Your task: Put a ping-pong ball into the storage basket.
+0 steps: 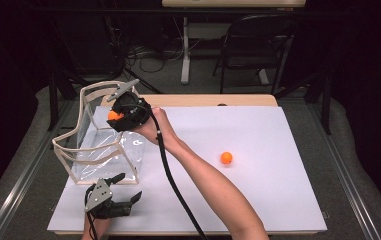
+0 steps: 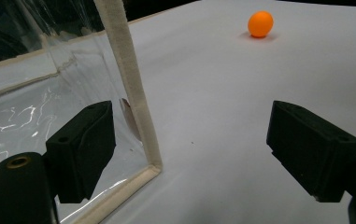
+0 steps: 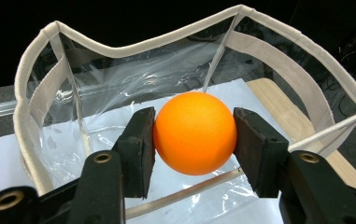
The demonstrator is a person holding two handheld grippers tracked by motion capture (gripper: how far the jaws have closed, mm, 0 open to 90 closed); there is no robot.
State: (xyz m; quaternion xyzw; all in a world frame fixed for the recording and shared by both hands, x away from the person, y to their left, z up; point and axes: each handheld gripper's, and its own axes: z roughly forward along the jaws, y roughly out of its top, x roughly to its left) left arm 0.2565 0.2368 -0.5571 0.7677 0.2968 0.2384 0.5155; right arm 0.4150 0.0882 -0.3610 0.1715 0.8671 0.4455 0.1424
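One orange ball is pinched in the right gripper over the clear bag, not yet dropped. Second ball waits at 3 o'clock; left gripper jaws are spread, empty.

Two small orange plastic balls and one clear plastic bag with cream fabric trim. Two black two-jaw tools work over one white bench.

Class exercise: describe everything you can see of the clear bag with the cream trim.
The clear bag is a soft, see-through plastic tote edged with cream fabric binding, its wavy rim standing open. It sits upright on the white board's left part. The right gripper holds an orange ball over its opening; the left gripper's open jaws straddle one bottom corner.
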